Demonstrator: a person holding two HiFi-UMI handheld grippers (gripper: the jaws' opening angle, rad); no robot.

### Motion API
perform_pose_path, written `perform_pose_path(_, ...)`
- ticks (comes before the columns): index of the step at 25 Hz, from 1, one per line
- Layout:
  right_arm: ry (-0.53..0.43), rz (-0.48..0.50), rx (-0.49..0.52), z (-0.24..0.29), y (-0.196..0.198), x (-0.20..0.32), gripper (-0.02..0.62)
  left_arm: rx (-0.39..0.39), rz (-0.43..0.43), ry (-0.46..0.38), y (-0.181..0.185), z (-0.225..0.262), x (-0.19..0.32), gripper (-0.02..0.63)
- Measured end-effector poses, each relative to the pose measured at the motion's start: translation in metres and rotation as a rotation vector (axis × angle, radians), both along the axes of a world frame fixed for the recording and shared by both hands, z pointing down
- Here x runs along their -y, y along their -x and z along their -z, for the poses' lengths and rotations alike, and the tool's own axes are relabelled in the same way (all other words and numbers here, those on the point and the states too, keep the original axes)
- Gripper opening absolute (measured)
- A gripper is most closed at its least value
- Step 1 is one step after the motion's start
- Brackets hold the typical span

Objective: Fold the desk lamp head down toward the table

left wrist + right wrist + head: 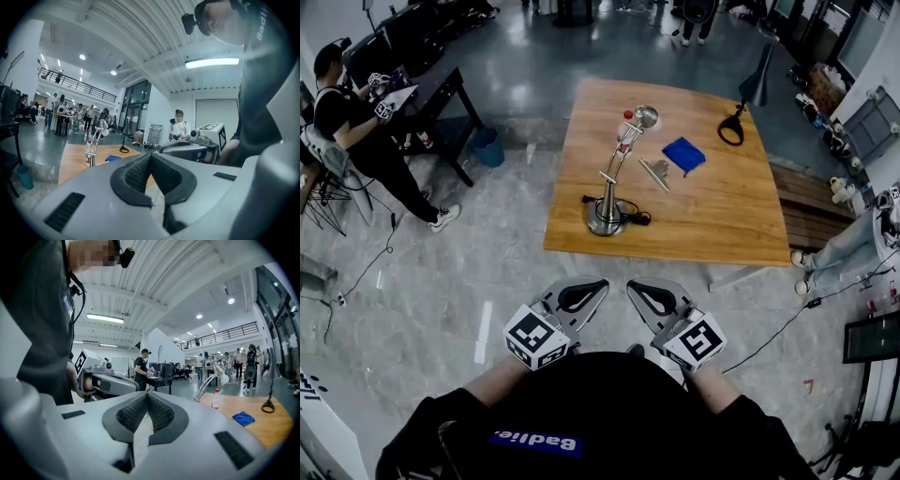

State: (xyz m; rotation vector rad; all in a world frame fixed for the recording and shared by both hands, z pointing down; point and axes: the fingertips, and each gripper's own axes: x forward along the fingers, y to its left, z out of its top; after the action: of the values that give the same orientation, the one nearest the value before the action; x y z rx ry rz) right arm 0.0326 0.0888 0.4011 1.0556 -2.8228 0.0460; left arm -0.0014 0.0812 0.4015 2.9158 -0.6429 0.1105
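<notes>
The silver desk lamp [609, 202] stands on the wooden table [722, 220], its arm slanting up to the head [646, 115]. A small red-capped bottle [628, 118] is beside the head. Both grippers are held close to my body, well short of the table and pointing toward it. My left gripper [598, 283] is shut with nothing in it. So is my right gripper [634, 285]. In the left gripper view the pads [140, 173] meet at the tip, and the lamp [97, 138] is far off. From the right gripper view the lamp [210, 379] and the bottle [216, 398] are equally distant.
A blue cloth [683, 154], a small metal item [654, 172] and a black loop [731, 128] lie on the table. A person [352, 117] works at a black bench on the left, beside a blue bin [487, 146]. Another person's legs [839, 251] and a wooden bench [811, 211] are on the right.
</notes>
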Motion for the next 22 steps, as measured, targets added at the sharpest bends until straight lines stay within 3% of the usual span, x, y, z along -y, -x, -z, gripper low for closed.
perform_pose_path(14, -0.044, 0.057, 0.021, 0.004, -0.060, 0.013, 0.005, 0.032, 0.075, -0.030, -0.061, 0.003, 0.011, 0.009)
perform_pose_path(22, -0.037, 0.103, 0.015, -0.005, -0.076, 0.036, 0.005, 0.038, 0.140, -0.012, -0.072, -0.007, 0.033, 0.009)
